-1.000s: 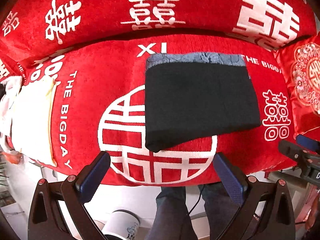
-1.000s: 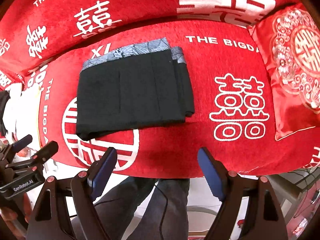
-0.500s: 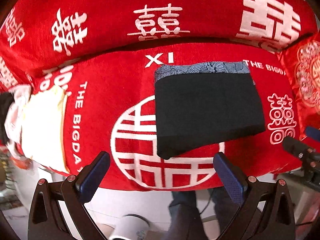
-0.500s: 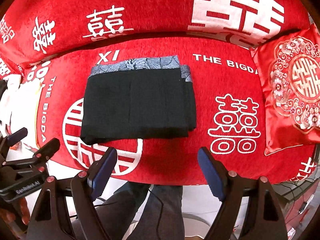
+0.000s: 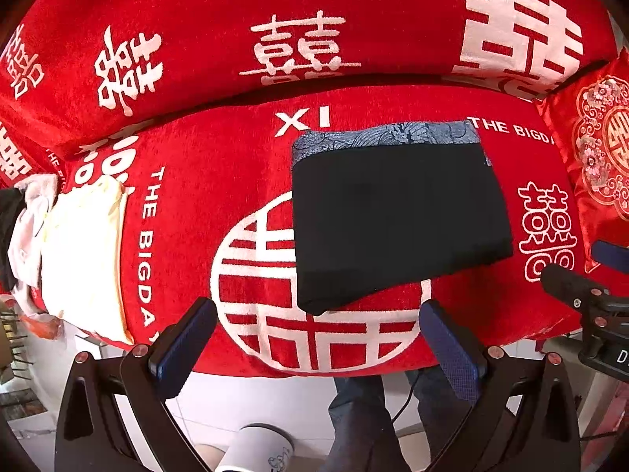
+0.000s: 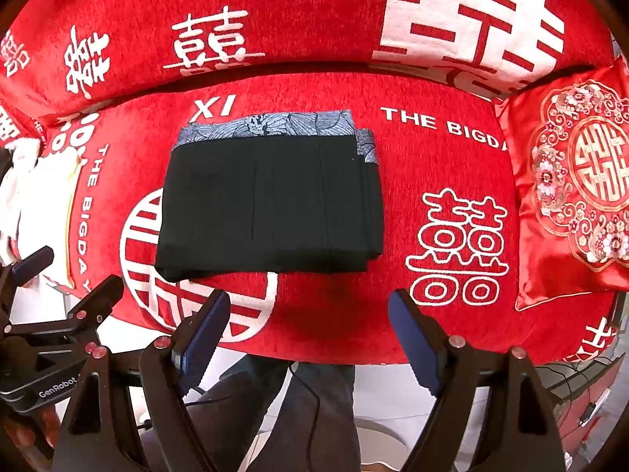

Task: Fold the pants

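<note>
The black pants (image 5: 397,216) lie folded into a flat rectangle on the red sofa seat (image 5: 220,181), with a blue-grey patterned waistband along the far edge. They also show in the right wrist view (image 6: 271,204). My left gripper (image 5: 314,338) is open and empty, held off the seat's front edge just near of the pants. My right gripper (image 6: 304,334) is open and empty, also off the front edge near the pants. Each gripper shows at the side of the other's view.
A cream folded cloth (image 5: 84,259) lies on the seat's left end beside a white and black heap (image 5: 19,232). A red embroidered cushion (image 6: 574,196) stands at the right end. A white cup (image 5: 255,452) and the person's legs (image 6: 298,413) are below.
Both grippers have drawn back and risen slightly from the sofa. The pants appear a little farther and more centred. The pants have not moved.
</note>
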A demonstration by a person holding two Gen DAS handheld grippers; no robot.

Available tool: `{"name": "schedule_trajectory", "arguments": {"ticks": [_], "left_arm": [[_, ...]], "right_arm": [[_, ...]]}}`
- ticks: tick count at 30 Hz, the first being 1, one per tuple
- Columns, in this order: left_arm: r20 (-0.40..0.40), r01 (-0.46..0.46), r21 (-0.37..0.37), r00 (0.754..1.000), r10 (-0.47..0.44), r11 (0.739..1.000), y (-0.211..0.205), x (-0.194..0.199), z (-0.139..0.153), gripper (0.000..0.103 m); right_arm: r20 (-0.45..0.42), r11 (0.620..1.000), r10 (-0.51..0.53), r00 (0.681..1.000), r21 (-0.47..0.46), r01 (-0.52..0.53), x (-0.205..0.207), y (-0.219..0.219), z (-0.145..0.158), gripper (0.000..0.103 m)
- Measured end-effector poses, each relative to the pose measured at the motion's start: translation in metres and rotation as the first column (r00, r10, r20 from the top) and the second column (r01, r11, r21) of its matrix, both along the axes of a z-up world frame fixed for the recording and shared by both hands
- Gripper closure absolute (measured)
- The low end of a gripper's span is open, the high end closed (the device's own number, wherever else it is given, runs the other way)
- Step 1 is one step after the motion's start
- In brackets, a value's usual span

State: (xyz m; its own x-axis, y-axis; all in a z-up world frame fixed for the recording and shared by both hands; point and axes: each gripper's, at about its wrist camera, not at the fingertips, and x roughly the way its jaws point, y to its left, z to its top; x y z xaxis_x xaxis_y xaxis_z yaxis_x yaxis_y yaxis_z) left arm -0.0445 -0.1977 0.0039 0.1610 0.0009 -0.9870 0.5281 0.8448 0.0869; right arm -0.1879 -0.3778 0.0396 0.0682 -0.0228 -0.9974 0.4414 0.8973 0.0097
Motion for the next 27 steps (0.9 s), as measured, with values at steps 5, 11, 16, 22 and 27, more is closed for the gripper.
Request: {"name": "schedule_trajectory", "arguments": {"ticks": [5,11,16,22,27], "left_arm": [[0.009,0.006,-0.013,1.0,-0.006,1.0,0.0,-0.002,0.004,0.0],[0.014,0.015,-0.027,1.0,-0.014,1.0,0.001,-0.003,0.008,0.0],[0.023,0.015,-0.042,1.0,-0.014,0.999,0.005,-0.003,0.012,0.0],[0.033,0.015,-0.055,0.999,-0.013,0.998,0.009,-0.003,0.016,0.0],[0.043,0.016,-0.062,0.999,-0.013,0.998,0.011,-0.002,0.019,0.0]], "right_arm": [[0.003,1.0,0.006,1.0,-0.007,-0.006,0.001,0.001,0.001,0.018],[0.007,1.0,0.007,1.0,-0.018,-0.007,0.001,0.006,0.005,0.018],[0.011,1.0,-0.006,1.0,-0.024,0.006,-0.001,0.008,0.009,0.018],[0.015,0.999,-0.011,1.0,-0.033,0.012,0.0,0.013,0.013,0.018],[0.013,0.999,-0.008,1.0,-0.038,0.009,0.002,0.016,0.015,0.018]]}}
